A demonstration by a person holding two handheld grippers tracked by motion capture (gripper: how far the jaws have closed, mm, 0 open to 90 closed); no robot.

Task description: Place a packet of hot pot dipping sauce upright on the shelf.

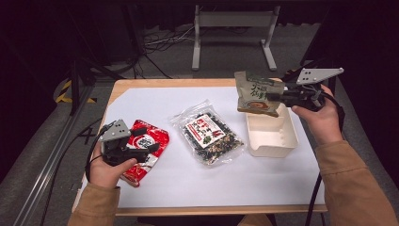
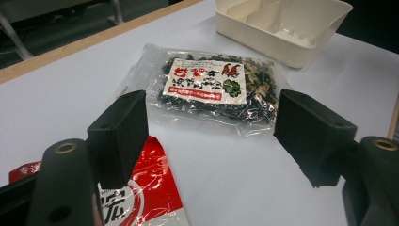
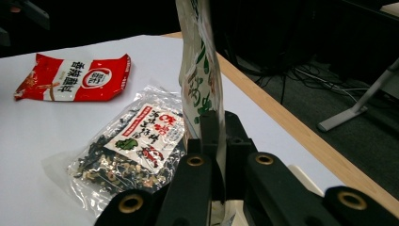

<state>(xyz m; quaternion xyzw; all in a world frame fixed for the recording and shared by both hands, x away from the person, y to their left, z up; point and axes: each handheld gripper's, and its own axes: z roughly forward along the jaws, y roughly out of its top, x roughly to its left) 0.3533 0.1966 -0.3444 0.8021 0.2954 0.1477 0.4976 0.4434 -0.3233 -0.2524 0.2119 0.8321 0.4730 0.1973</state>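
With my right gripper (image 1: 277,95) clamped on the green packet (image 1: 256,92) and my left gripper (image 2: 207,136) spread empty, I should lower it squarely into the cream tray (image 1: 273,141).

The left gripper (image 1: 141,141) is covering part of the red packet (image 1: 146,153) in the high view. The green packet (image 3: 200,80) is running off the right gripper view's top edge, its print too blurred to read, and it is hiding the white tray's (image 1: 273,136) far rim.
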